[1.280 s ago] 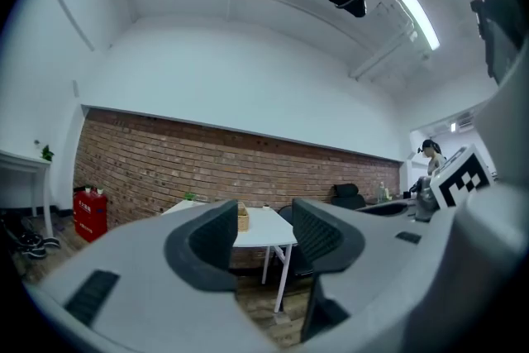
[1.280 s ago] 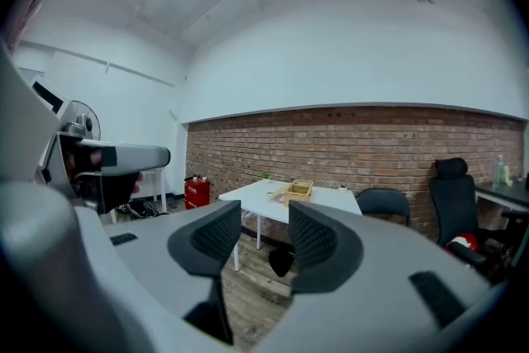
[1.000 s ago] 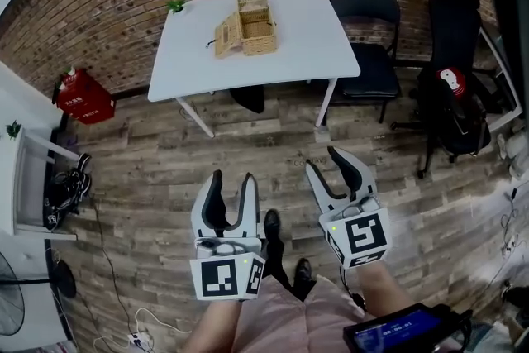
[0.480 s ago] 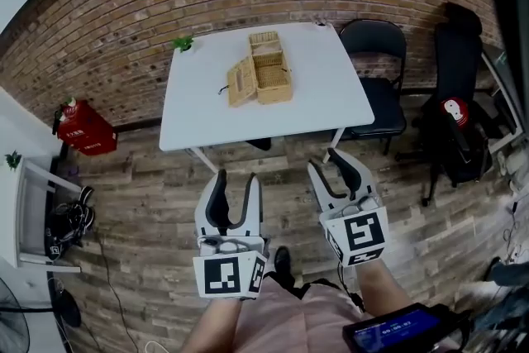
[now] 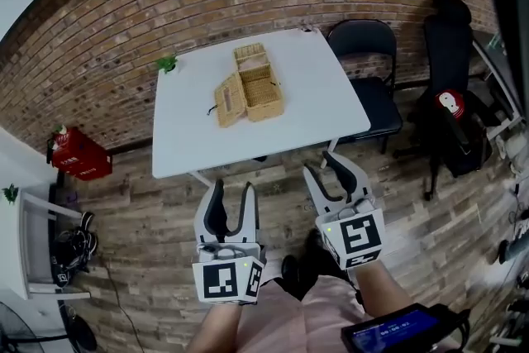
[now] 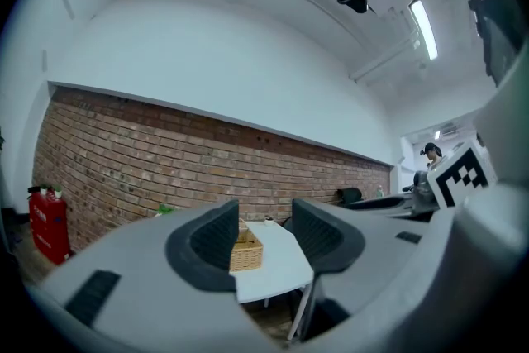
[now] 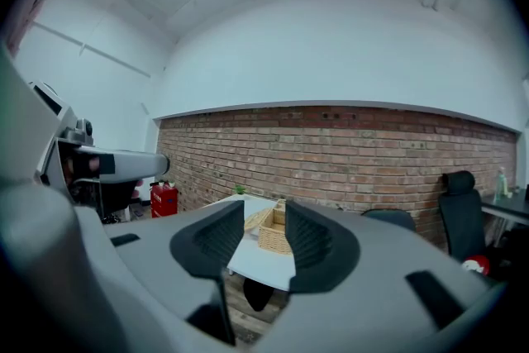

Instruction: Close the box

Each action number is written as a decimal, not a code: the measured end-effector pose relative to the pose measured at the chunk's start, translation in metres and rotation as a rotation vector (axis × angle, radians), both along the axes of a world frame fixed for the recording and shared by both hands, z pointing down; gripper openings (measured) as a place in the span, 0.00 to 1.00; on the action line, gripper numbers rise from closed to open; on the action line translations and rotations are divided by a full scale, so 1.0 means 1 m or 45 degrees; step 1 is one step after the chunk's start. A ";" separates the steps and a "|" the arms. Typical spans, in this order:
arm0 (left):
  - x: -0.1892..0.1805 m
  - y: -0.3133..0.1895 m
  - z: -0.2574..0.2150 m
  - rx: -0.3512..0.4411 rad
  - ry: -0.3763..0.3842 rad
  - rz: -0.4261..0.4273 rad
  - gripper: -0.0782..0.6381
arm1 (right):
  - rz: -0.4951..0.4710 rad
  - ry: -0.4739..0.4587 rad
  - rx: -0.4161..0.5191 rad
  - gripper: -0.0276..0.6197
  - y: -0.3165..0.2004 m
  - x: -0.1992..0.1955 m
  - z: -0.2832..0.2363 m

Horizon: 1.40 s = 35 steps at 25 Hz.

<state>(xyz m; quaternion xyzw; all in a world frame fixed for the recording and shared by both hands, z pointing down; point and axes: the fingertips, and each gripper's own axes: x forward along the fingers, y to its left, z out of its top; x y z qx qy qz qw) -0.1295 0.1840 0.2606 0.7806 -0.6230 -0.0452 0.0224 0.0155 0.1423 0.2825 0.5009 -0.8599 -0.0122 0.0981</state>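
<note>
White left gripper [image 5: 234, 191] wide, empty; right gripper [image 5: 321, 164] apart, empty, just been closing.

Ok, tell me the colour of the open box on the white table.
The woven wicker box is light tan; the head view shows it best.

The box [image 5: 263, 92] is a small tan wicker basket standing open and upright on a white table [image 5: 326, 107]. Its woven lid [image 5: 229, 100] is thrown back and leans tilted at its left side. It stands well ahead of the left gripper [image 5: 233, 190] and the right gripper [image 5: 322, 165], touching neither.
</note>
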 end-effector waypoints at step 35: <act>0.011 -0.264 -0.001 -0.040 -0.081 -0.171 0.40 | -0.201 -0.096 -0.050 0.27 -0.294 0.009 0.008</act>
